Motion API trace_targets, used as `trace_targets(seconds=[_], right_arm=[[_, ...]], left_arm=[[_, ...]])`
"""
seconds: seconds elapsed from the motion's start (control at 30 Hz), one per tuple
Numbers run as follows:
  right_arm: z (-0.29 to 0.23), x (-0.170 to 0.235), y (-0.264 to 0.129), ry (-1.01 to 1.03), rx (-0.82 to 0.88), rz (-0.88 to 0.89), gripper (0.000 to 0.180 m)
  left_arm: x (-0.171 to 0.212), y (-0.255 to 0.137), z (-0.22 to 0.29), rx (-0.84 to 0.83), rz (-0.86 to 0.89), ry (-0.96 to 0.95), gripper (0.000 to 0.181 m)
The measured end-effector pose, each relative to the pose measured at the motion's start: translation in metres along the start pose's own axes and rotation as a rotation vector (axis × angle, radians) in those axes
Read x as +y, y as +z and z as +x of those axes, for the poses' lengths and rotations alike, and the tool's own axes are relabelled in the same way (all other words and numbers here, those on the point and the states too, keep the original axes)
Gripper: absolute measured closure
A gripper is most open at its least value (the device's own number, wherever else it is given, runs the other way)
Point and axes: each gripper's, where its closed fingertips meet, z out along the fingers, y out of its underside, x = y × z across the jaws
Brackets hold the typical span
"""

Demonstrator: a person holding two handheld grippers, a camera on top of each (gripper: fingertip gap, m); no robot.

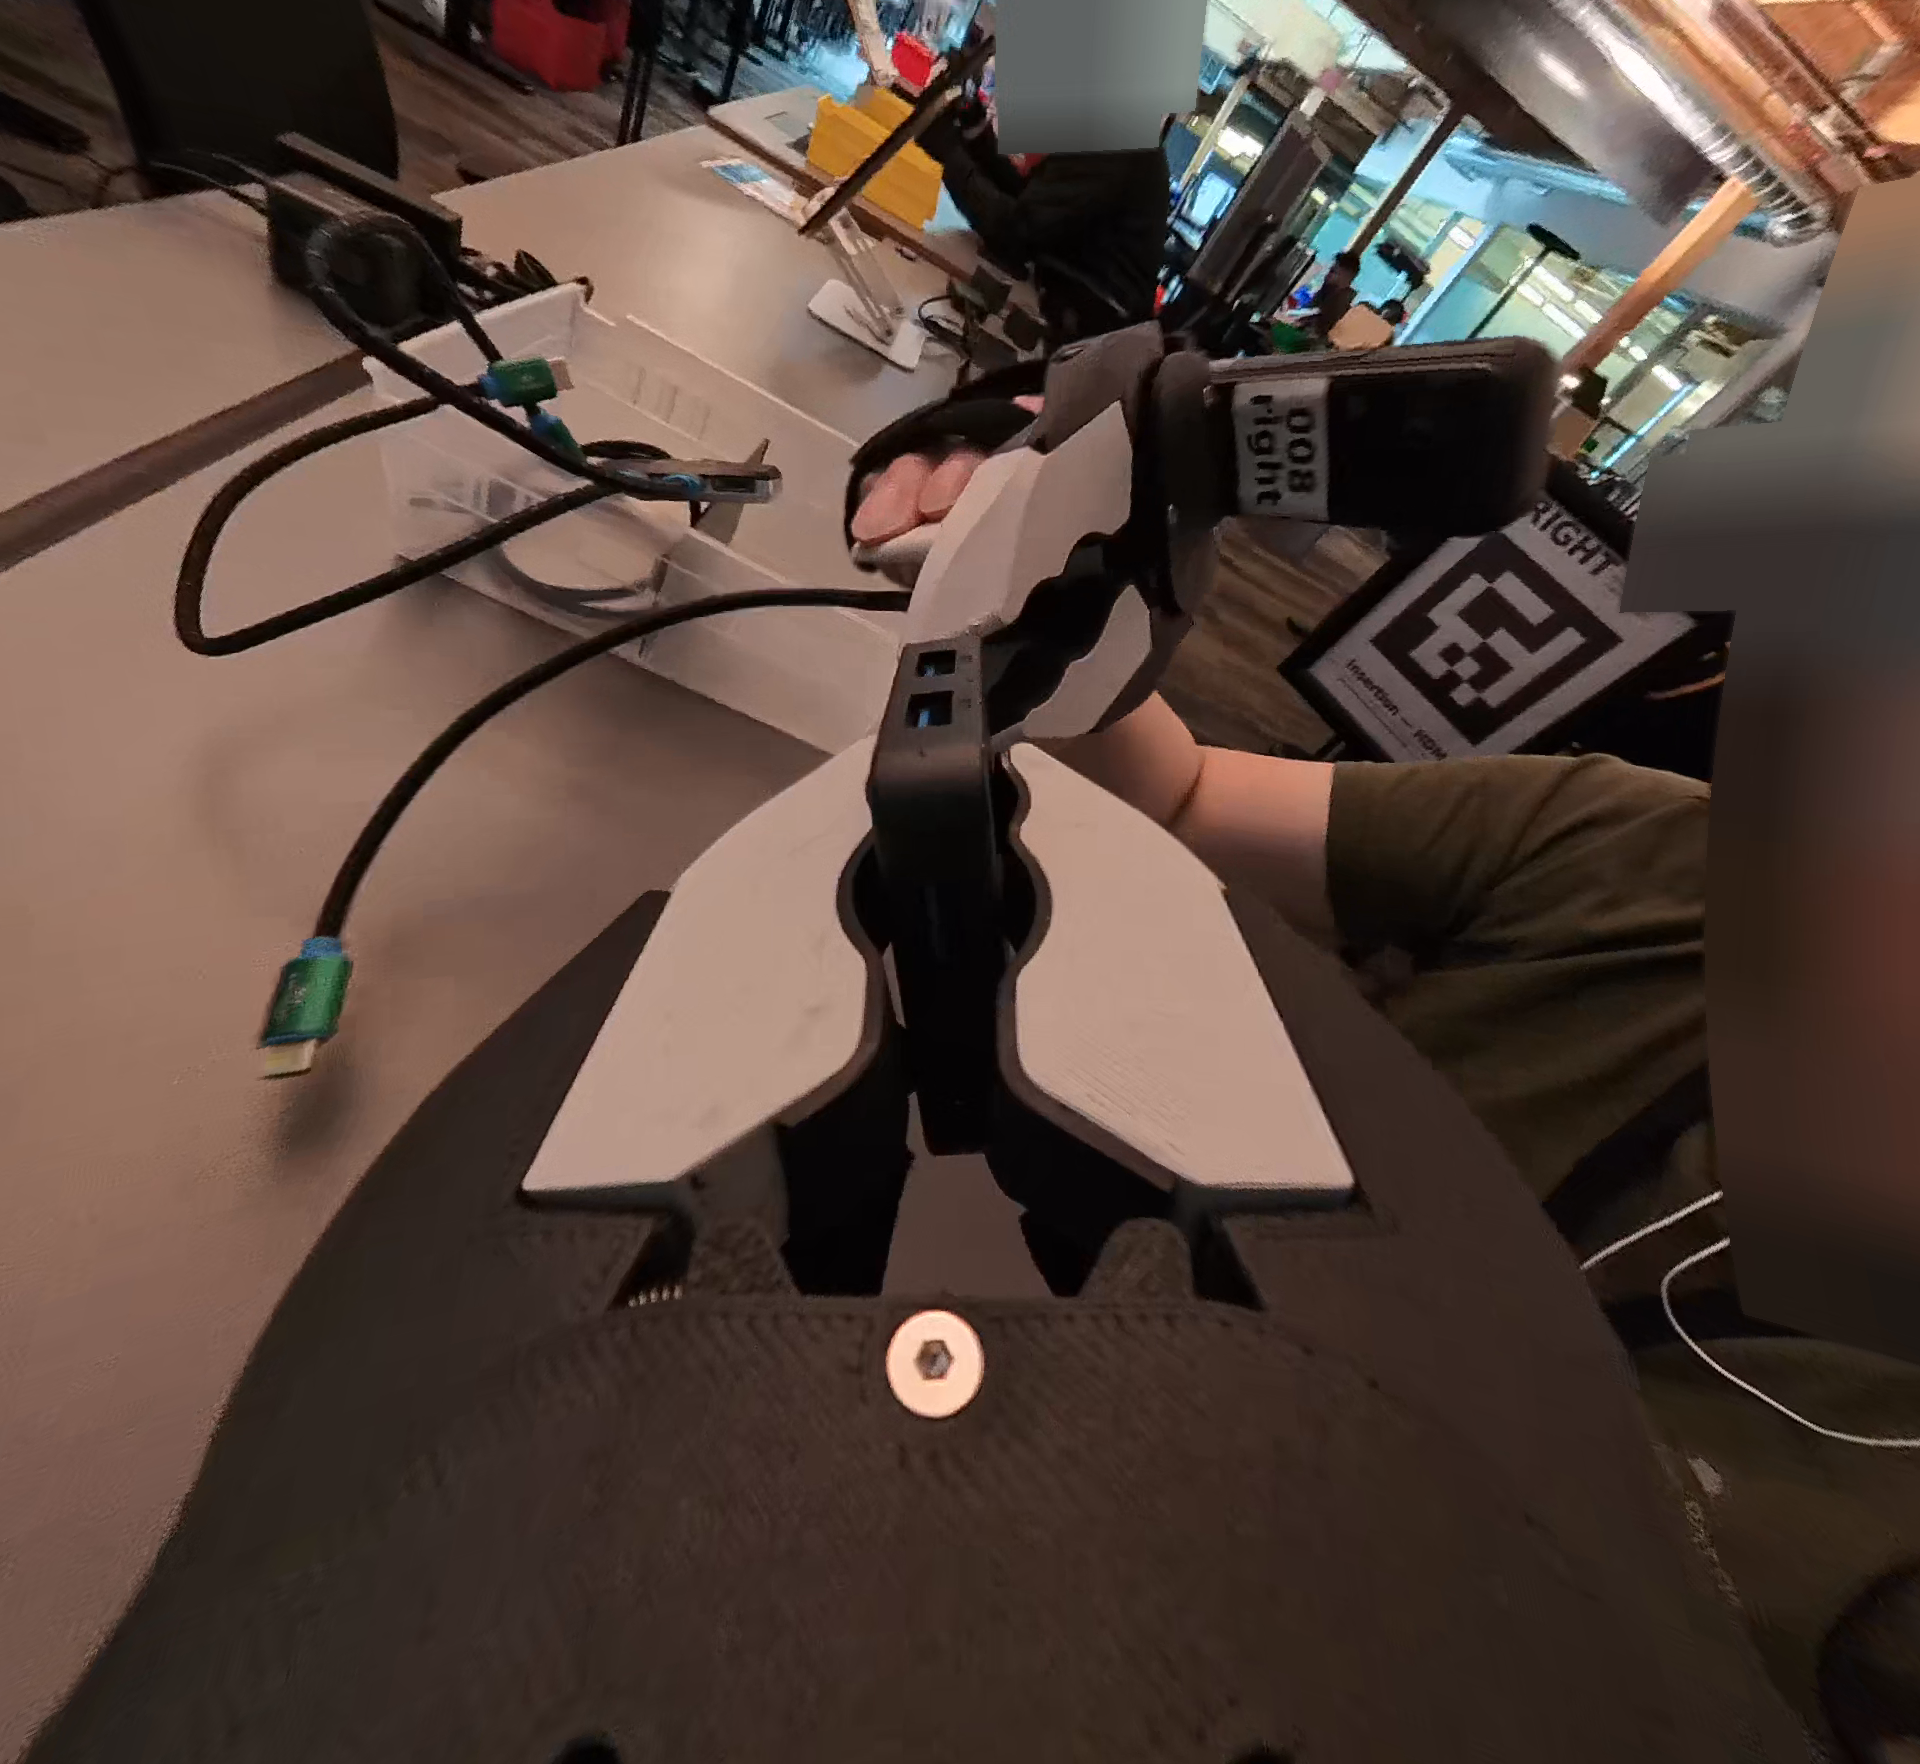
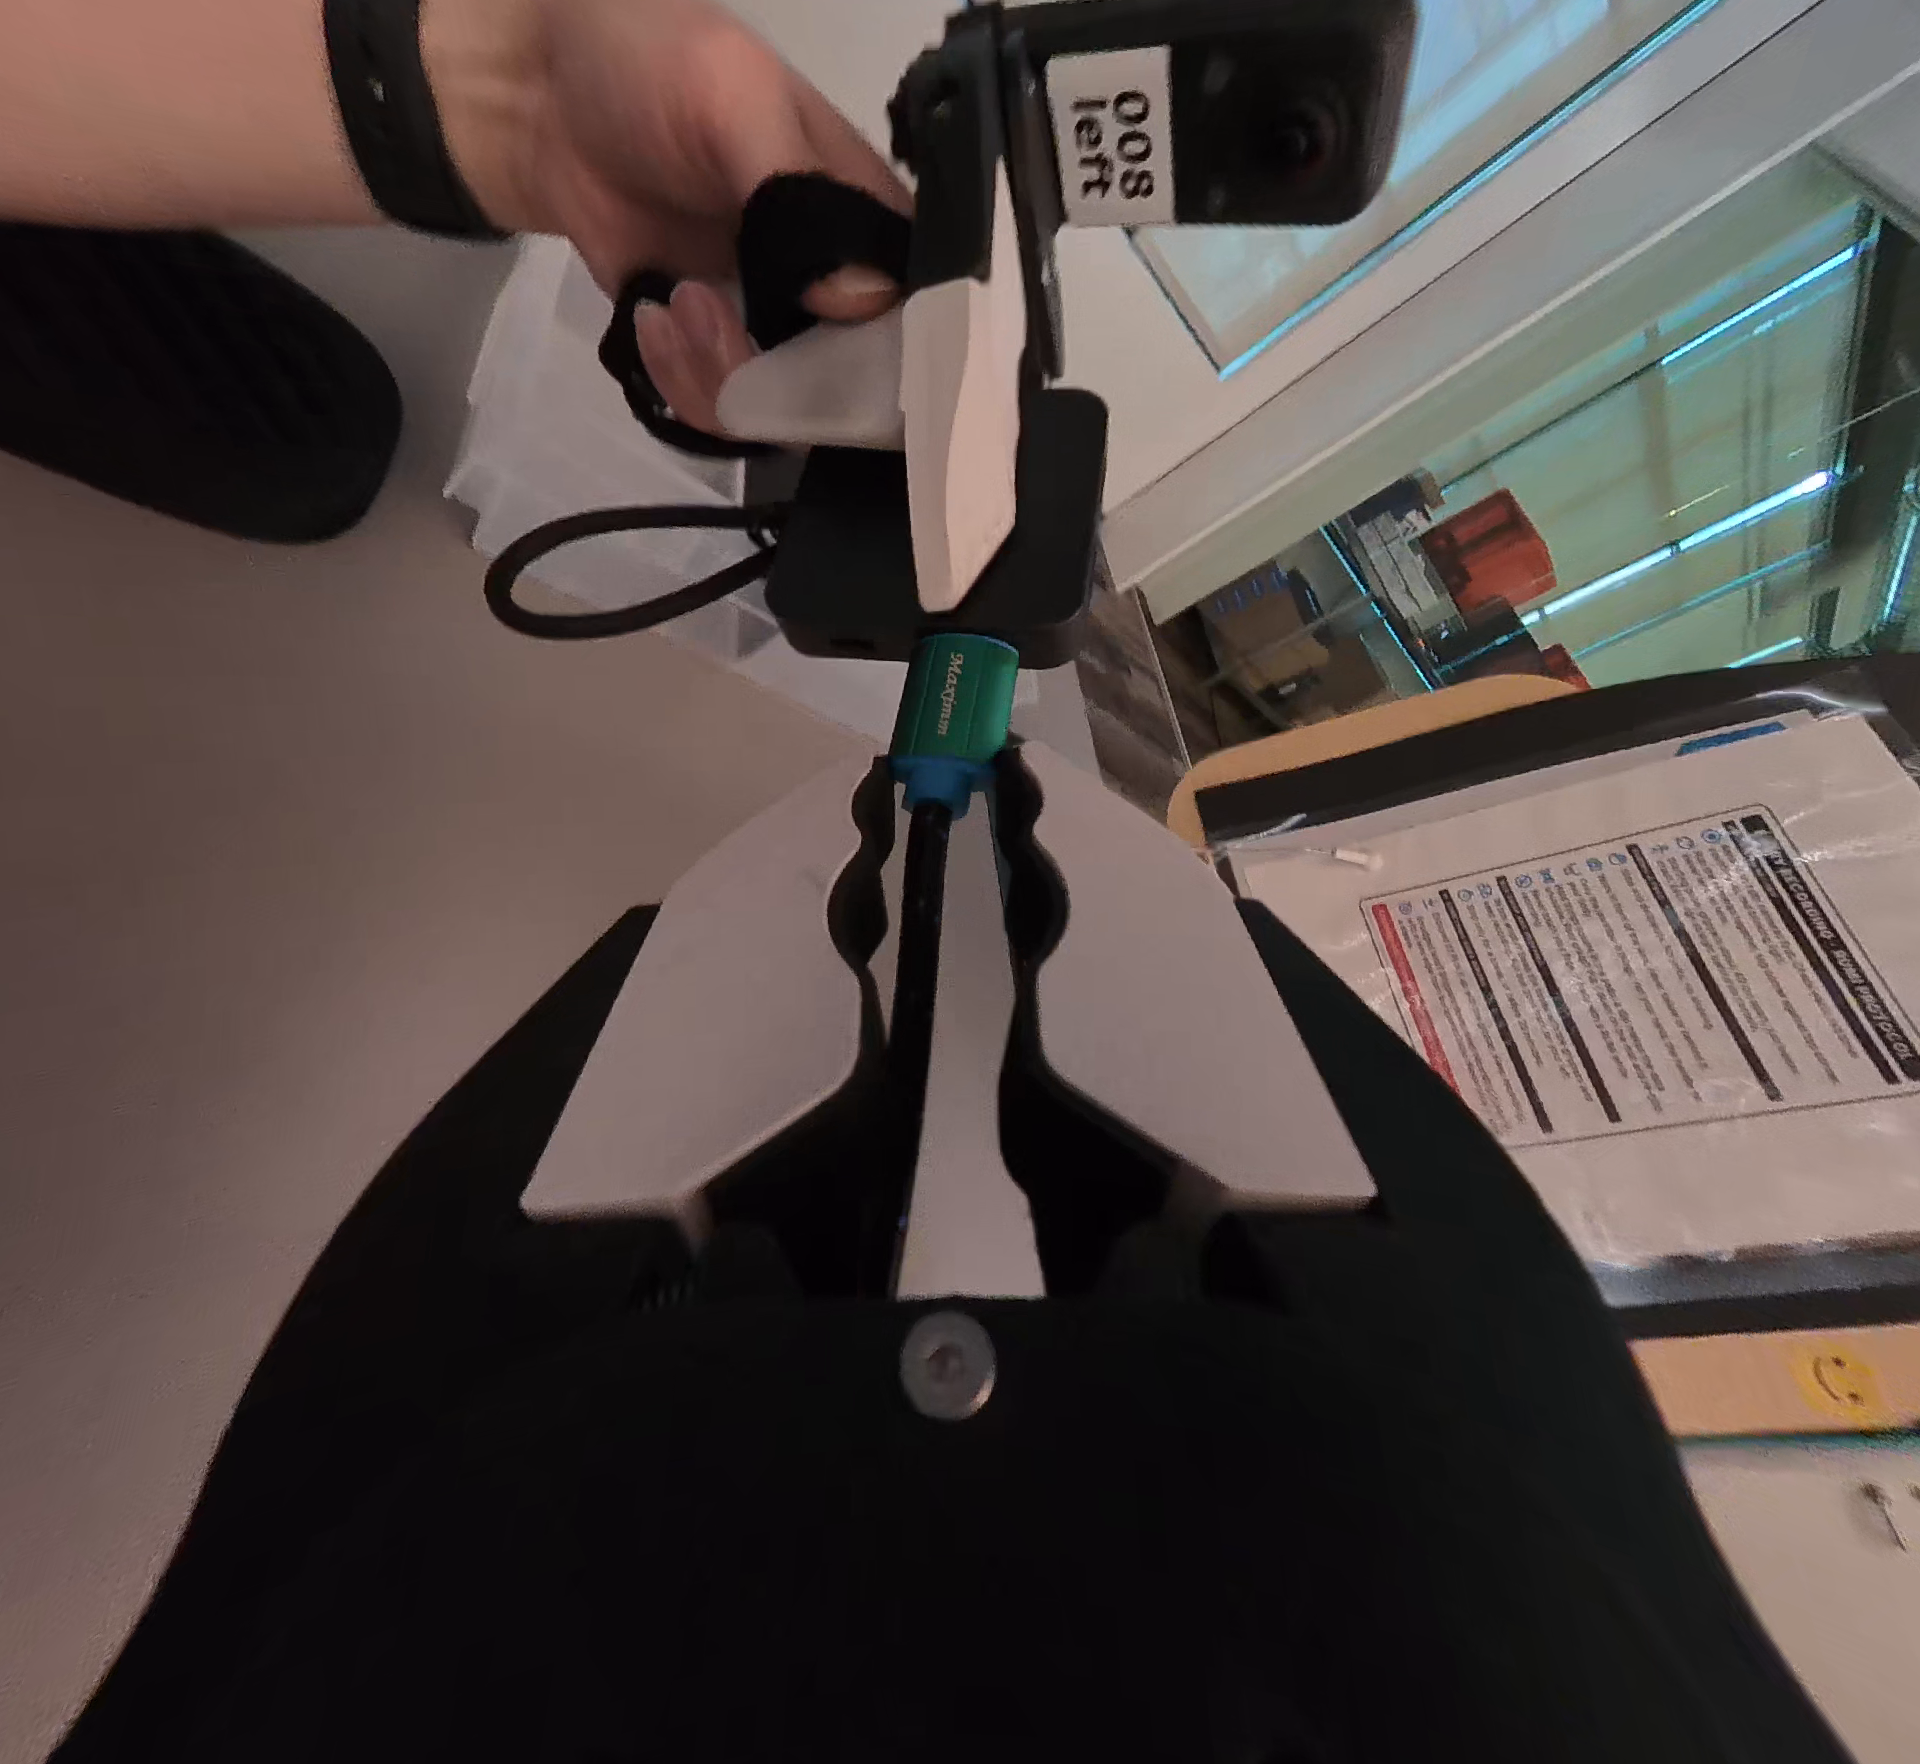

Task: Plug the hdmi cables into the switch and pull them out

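Workshop benches and shelves fill the far room behind a smooth pale grey table [image 1: 156, 883]. Held up above the table, the small flat black switch box [image 1: 928, 779] is pinched in the left gripper [image 1: 940, 769]. The right gripper [image 2: 943, 779] pinches a black cable with a green plug [image 2: 951, 694], pushed into the box's near edge. A second green plug [image 1: 304, 1006] lies loose at the left.

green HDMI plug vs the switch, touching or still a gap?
Touching. The right wrist view shows the green HDMI plug, held by the right hand-held gripper, with its front end butted against the black switch, no gap visible.
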Motion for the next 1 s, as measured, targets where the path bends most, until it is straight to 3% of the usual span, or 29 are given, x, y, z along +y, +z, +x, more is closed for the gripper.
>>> trace_targets(seconds=[0.27,0.37,0.5,0.63,0.77,1.0], right_arm=[[-0.004,0.016,0.010,0.006,-0.022,-0.101,0.159],[-0.003,0.012,0.012,0.041,-0.021,-0.013,0.159],[0.000,-0.003,-0.004,0.242,-0.117,0.133,0.157],[0.007,-0.017,-0.008,0.621,-0.247,0.252,0.158],[-0.014,-0.012,0.014,0.822,-0.381,0.173,0.157],[-0.042,0.001,0.022,0.960,-0.602,0.063,0.166]], left_arm=[[0.006,0.001,-0.014,-0.094,-0.058,0.015,0.167],[0.004,-0.005,-0.011,-0.091,-0.067,0.013,0.167],[0.007,-0.019,-0.008,-0.092,-0.087,0.049,0.167],[0.037,-0.010,-0.002,-0.080,-0.286,0.128,0.167],[0.048,0.007,-0.005,-0.106,-0.362,0.170,0.167],[0.064,0.013,-0.012,-0.167,-0.464,0.278,0.166]])
